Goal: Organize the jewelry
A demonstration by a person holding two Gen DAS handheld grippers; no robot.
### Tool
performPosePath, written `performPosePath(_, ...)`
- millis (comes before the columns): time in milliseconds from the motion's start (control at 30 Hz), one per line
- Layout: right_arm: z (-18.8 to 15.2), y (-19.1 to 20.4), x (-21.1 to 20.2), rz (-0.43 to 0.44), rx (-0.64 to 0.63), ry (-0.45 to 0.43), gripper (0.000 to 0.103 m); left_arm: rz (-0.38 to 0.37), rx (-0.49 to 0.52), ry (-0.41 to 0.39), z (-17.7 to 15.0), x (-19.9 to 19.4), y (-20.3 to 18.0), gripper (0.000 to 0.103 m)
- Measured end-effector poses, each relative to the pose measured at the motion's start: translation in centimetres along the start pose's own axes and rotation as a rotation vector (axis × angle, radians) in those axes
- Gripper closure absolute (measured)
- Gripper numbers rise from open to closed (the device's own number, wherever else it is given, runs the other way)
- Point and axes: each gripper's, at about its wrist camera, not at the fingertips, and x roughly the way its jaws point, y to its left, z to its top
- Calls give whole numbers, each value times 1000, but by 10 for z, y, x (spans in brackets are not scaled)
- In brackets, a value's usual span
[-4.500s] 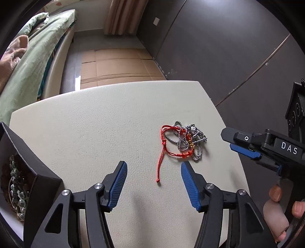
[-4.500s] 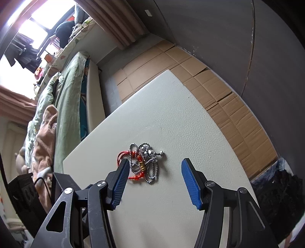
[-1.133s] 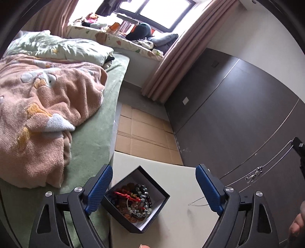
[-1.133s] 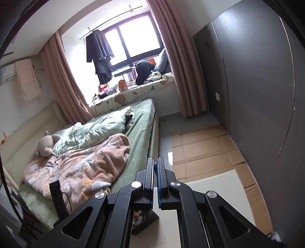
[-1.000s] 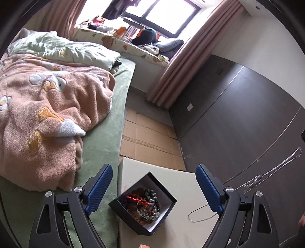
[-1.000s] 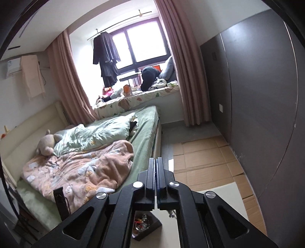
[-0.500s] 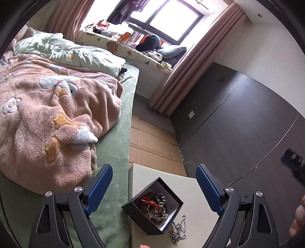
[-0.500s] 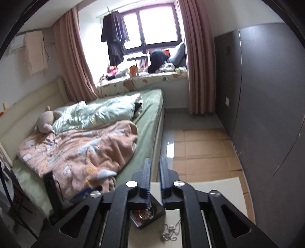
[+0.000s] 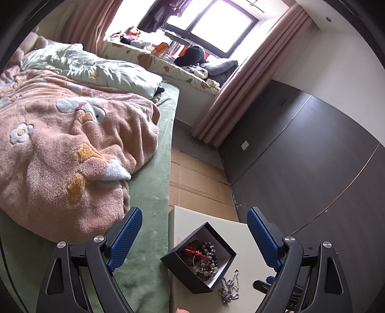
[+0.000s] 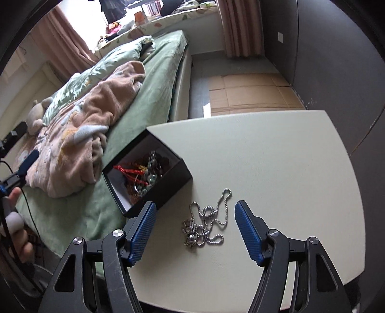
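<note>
Silver chain (image 10: 208,220) loose on desk (image 10: 276,156) beside black box (image 10: 168,178), right claw (image 10: 195,226) opening, empty; risk: snagging box rim.

Daylight poured through the wide dark-framed window (image 9: 216,21), washing out the cluttered window seat (image 9: 173,62) beneath it. Dusty-pink curtains (image 9: 243,79) hung at both sides. A bed with a green sheet (image 10: 154,79) ran along the left, a peach fleece blanket with flower patches (image 9: 60,149) heaped on it beside a pale green quilt (image 9: 96,69). Dark grey wall panels (image 9: 312,156) closed the right side. Flattened brown cardboard (image 10: 250,94) covered the floor past the far edge of the cream table (image 10: 276,156).
</note>
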Motion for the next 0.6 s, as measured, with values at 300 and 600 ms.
performPosePath(300,-25,19,51,-34,-42,110,36,11,5,-10,-1,-8,5,14)
performPosePath(600,-19,43,56,-162,-158,158,89,4,-3,1,1,-12,14,14)
